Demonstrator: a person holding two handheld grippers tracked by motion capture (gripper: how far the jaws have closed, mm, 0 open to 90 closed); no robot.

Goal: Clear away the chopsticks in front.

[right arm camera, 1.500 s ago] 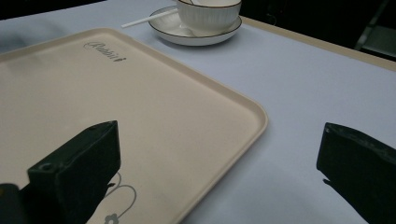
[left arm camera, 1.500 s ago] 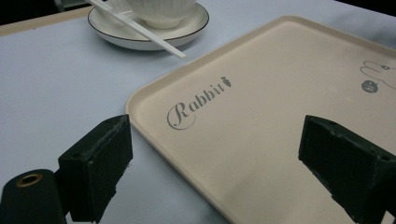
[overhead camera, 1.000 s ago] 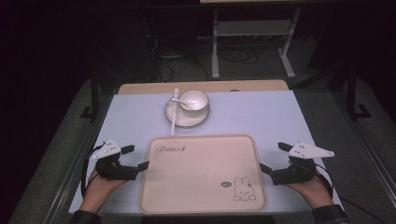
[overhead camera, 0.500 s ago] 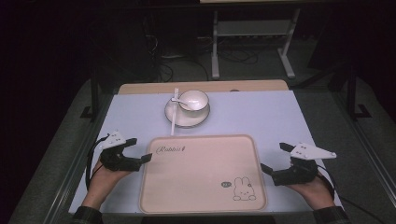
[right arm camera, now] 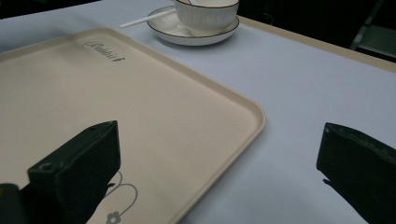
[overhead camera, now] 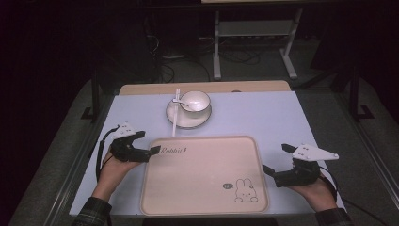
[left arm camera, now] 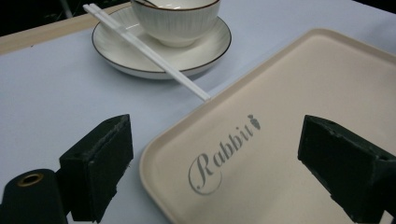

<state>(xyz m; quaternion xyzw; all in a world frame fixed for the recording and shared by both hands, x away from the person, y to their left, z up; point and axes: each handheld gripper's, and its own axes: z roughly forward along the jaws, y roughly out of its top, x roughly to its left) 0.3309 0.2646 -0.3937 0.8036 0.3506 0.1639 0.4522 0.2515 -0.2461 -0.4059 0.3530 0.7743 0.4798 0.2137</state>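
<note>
Tray (overhead camera: 202, 176): a beige tray printed with a rabbit and the word "Rabbit" is laid flat at the near middle of the pale table (overhead camera: 263, 117); it is taken as the landmark.
Open room: bare table is left along the tray's right edge and beyond its far edge; a narrower strip is left on its left.
Right gripper (overhead camera: 278, 162): it is held just off the tray's right edge, near the near corner. Its jaws are spread wide; in the right gripper view (right arm camera: 219, 172) the tray's rim is seen running between them, untouched.
Left gripper (overhead camera: 149, 143): it is held at the tray's far left corner, jaws wide apart. In the left gripper view (left arm camera: 215, 168) one jaw is seen outside the rim and one over the tray.
Hands: both forearms are brought in from the near edge, wrists low.
Change: the left gripper has been brought forward to the corner; the right has barely shifted.
Saucer (overhead camera: 188, 115): it is set beyond the tray's far edge, well apart from both grippers.
Bowl (overhead camera: 195, 100): it is stood on the saucer.
Chopsticks (overhead camera: 175, 113): they are laid across the saucer's left side, the near tips close to the tray's far rim.
</note>
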